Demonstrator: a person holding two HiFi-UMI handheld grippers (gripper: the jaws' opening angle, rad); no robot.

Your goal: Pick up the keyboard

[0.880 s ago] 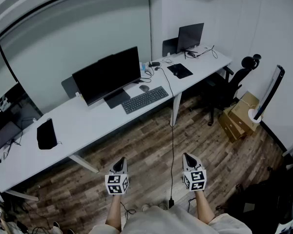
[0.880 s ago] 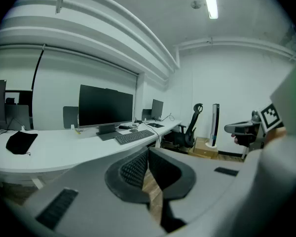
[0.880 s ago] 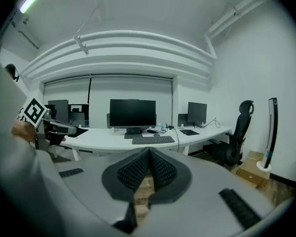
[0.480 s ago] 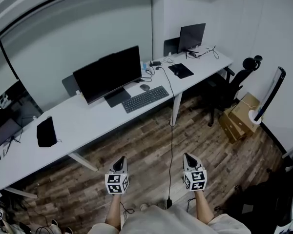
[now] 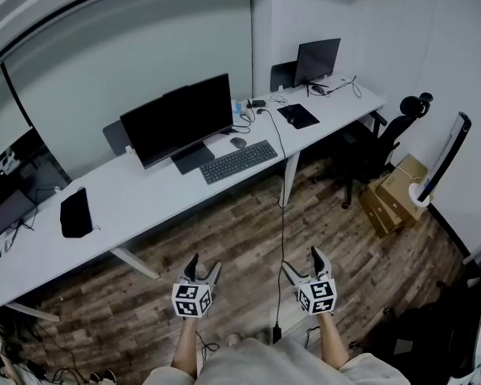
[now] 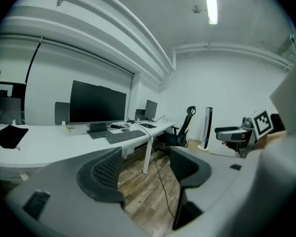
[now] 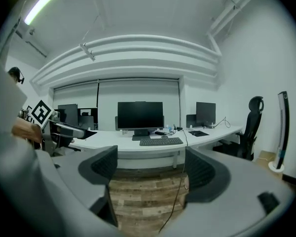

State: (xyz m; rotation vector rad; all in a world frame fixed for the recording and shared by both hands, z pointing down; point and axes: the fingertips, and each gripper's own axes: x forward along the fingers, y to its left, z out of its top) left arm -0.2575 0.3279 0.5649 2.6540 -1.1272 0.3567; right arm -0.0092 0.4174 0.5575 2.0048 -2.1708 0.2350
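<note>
Office. Long white desk (image 5: 144,200) along wall; large monitor (image 5: 180,119) with keyboard (image 5: 239,161) and mouse (image 5: 237,142) in front; second monitor (image 5: 317,58) further along. Black swivel chair (image 5: 387,133), cardboard boxes (image 5: 397,189) on wood-plank floor (image 5: 240,233). Ceiling strip light (image 6: 210,4).

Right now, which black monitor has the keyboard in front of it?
The large black monitor mid-desk; the black flat keyboard lies just before its stand. The smaller corner monitor has none.

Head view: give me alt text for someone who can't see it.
The left gripper and right gripper, jaws open and empty, hover over a wood floor, short of a long white desk. A keyboard lies on it before a monitor.
</note>
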